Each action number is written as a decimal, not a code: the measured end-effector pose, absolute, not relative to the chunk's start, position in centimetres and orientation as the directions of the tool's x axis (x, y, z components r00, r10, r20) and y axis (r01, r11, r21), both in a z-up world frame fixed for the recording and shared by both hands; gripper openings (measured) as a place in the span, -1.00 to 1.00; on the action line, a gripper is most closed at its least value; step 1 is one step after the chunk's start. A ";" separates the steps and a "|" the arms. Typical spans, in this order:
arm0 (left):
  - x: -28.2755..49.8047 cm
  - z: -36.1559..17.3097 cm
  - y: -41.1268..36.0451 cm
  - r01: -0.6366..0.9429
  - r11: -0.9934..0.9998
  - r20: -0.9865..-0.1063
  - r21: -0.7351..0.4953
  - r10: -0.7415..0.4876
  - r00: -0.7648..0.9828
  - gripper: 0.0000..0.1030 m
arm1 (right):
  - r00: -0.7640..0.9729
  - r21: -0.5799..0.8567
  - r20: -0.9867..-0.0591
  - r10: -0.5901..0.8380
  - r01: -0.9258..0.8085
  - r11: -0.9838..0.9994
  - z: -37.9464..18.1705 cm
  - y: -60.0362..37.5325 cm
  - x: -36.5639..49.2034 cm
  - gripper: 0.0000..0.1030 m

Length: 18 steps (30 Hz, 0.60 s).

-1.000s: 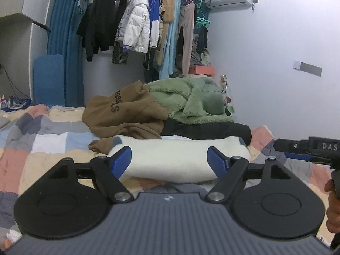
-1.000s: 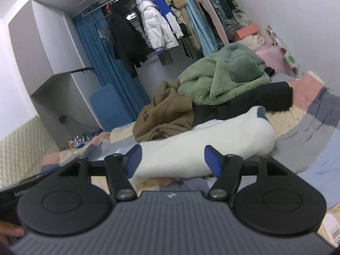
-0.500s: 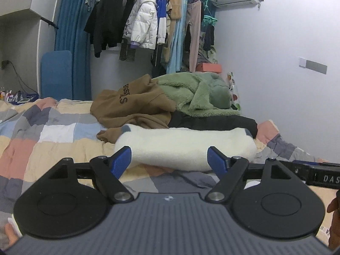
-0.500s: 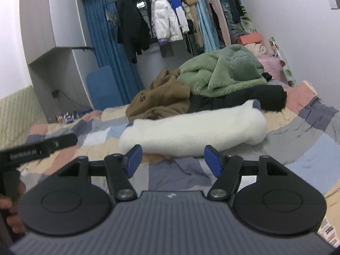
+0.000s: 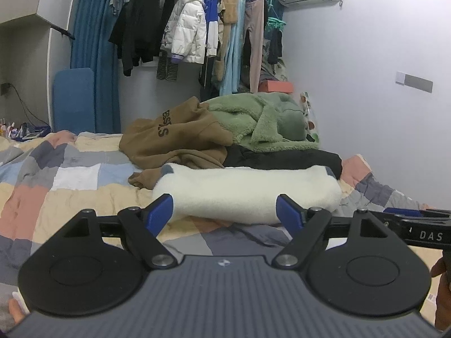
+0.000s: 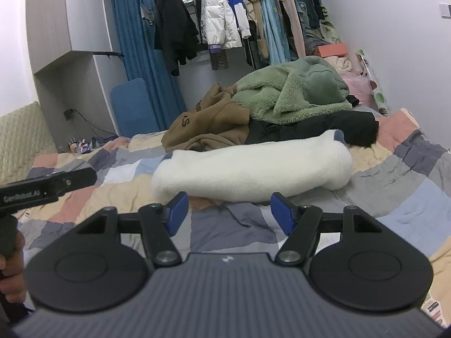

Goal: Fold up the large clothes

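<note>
A cream fleece garment lies folded into a long thick bundle across the patchwork bed. My left gripper stands open just short of its near edge, nothing between the blue pads. My right gripper is open too, a little back from the bundle, with bare quilt between its fingers. Each gripper shows at the edge of the other's view: the right one and the left one.
Behind the bundle lie a brown hoodie, a green fleece coat and a black garment in a heap. The patchwork quilt spreads left. Clothes hang on a rail at the back; a white wall runs along the right.
Both grippers have drawn back and sunk a little from the cream bundle. The right view has rolled level. The bundle has not moved and the jaws stay open.
</note>
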State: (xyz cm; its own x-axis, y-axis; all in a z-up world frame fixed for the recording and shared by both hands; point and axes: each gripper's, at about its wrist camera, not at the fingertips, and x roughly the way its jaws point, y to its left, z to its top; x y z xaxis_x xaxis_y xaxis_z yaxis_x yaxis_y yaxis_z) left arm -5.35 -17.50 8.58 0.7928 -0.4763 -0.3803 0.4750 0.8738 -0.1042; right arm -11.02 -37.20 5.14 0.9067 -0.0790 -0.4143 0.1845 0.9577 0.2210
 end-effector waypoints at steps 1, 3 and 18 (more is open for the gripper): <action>-5.4 8.6 -17.4 0.475 0.874 -0.378 -0.105 -0.477 0.794 0.63 | 0.907 0.216 -0.413 -0.082 0.185 0.959 5.1 -37.2 -11.0 0.32; -5.3 8.7 -17.2 0.482 0.867 -0.376 -0.123 -0.490 0.786 0.65 | 0.908 0.214 -0.411 -0.080 0.181 0.960 5.1 -37.2 -11.1 0.32; -5.2 9.1 -17.2 0.448 0.883 -0.387 -0.136 -0.464 0.797 0.99 | 0.899 0.187 -0.423 -0.115 0.210 0.960 6.0 -37.6 -10.8 0.33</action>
State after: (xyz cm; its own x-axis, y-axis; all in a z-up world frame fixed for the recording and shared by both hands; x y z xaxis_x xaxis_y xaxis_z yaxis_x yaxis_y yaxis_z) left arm -5.23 -17.25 9.12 0.7969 -0.4642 -0.3865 0.4484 0.8834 -0.1363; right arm -10.84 -37.63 5.95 0.8989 -0.1149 -0.4229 0.2105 0.9596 0.1866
